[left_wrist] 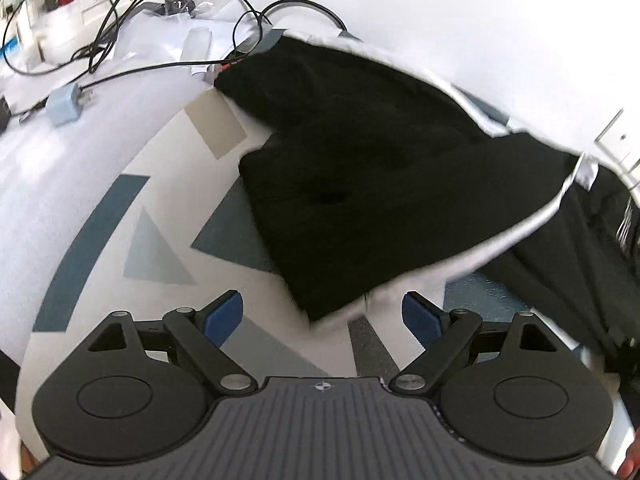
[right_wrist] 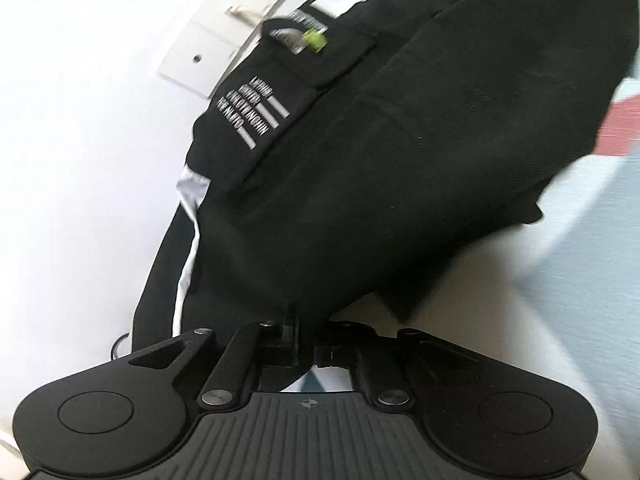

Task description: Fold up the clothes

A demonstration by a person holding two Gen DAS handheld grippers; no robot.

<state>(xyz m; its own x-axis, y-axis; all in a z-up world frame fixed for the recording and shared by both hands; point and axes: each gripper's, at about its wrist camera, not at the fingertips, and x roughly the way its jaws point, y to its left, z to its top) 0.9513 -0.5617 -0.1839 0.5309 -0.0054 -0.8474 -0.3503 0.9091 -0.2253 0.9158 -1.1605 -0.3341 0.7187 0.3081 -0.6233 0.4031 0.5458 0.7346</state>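
Left wrist view has my left gripper [left_wrist: 322,314] tilted steeply down over the patterned table cover [left_wrist: 160,208], its blue pads [left_wrist: 224,314] spread wide with nothing between them; only the near corner of the black garment [left_wrist: 360,184] reaches toward the gap without touching either pad. I see the garment lying spread across the cover, a white stripe [left_wrist: 532,220] running along its right edge. Beyond it, to the left, a tangle of black cables [left_wrist: 120,20] and a pale blue plug adapter [left_wrist: 66,104] sit on the white surface, well apart from my fingers. On the right wrist view my right gripper [right_wrist: 306,332] points downward, jaws drawn together at the garment's lower hem, the black fabric bunched over the tips so I read them as clamped on it. A pocket with white printed lettering [right_wrist: 252,112] and a small green tag [right_wrist: 315,39] shows higher up the cloth, with a white wall socket plate [right_wrist: 196,60] behind
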